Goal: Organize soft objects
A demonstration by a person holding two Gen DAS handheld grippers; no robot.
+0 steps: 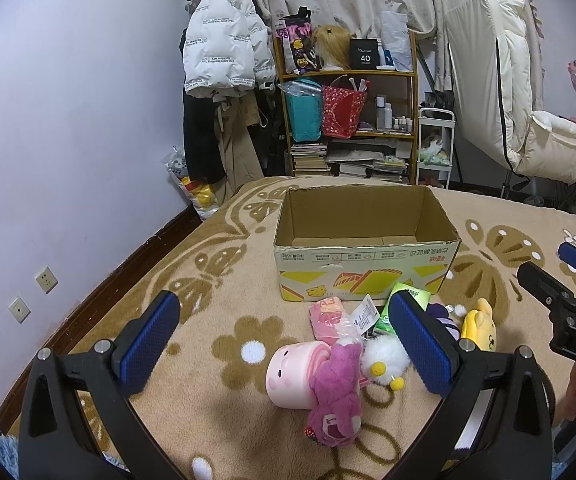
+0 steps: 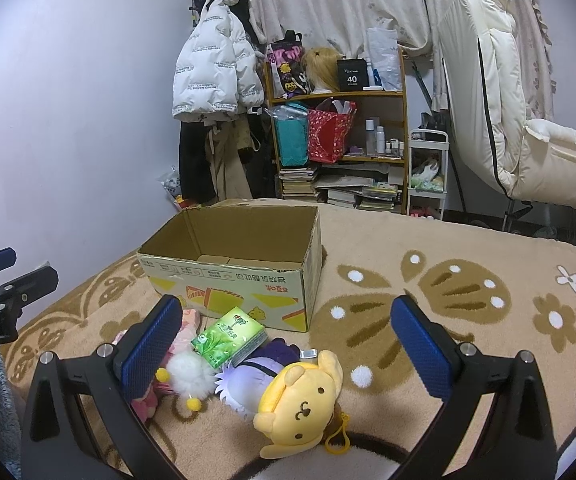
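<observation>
We take the cardboard box (image 1: 366,236) as our landmark: it stands open and looks empty on the patterned bed (image 1: 224,280), and the soft things lie heaped just in front of its printed near wall. Our left tool (image 1: 284,340) hangs over the heap's left end with its jaws as wide as they go and nothing between the pads; the magenta plush bear (image 1: 336,396) and the pink roll (image 1: 292,372) lie right below it, the bear's long axis running roughly toward the box. Our right tool (image 2: 286,350) is equally wide and empty, and the yellow dog plush (image 2: 300,398) sits between its fingers, farthest from the box, with the purple plush (image 2: 256,372) and green tissue pack (image 2: 230,338) behind it. We judge each tool nearest its own end of the heap, with the box straight ahead.
</observation>
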